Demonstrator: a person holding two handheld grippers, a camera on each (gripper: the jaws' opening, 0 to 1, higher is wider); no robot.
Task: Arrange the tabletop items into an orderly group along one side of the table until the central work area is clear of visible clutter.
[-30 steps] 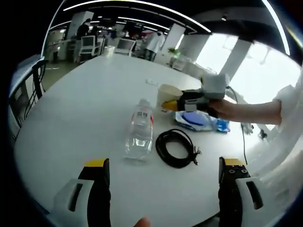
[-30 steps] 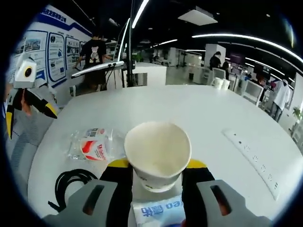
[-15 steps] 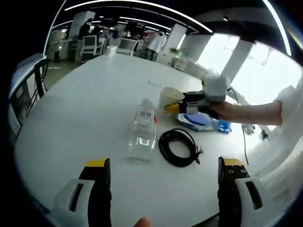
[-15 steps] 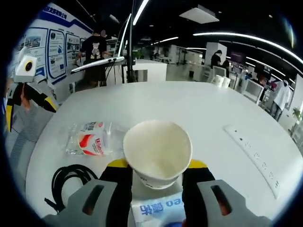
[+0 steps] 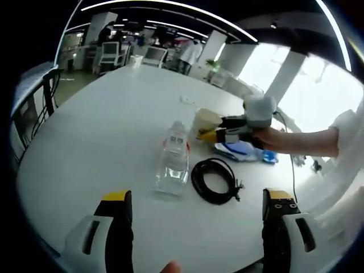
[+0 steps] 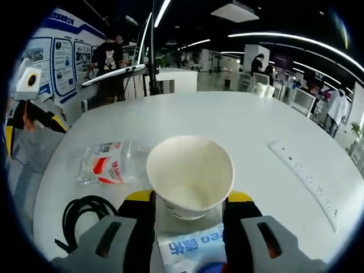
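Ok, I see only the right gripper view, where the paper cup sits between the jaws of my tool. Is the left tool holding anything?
Observer: No. The left tool is open, with nothing between its jaws.
Operator: The cup hides one end of the bottle from me. Which way does the bottle lie?
Observer: The water bottle lies on its side, with its cap end nearest the paper cup, which the right tool holds.
Operator: And the blue packet under my tool?
Observer: The blue packet lies flat on the table, beyond the coiled black cable as seen from the left tool.
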